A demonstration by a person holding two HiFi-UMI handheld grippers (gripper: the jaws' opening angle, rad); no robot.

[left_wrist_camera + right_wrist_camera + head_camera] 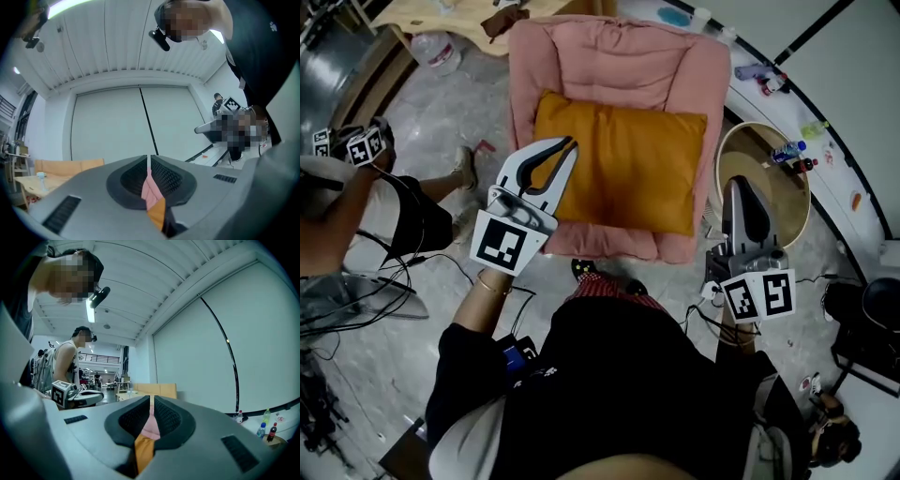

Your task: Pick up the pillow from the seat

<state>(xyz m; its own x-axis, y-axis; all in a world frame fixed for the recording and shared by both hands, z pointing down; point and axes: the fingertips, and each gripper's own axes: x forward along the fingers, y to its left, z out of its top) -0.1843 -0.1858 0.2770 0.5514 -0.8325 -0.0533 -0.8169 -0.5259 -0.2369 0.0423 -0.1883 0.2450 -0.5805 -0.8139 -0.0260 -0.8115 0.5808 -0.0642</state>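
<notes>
1 orange pillow (623,169), 1 pink seat (619,56), 2 claws.
Both closed together, empty: left claw (569,143) over the pillow's left edge, right claw (738,184) at frame right.

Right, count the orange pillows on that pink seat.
1. The orange pillow lies in the middle of the pink seat, its left edge beside the left gripper. No other shows, though one could be hidden underneath.

Bright, even light — fisheye-warped edges
</notes>
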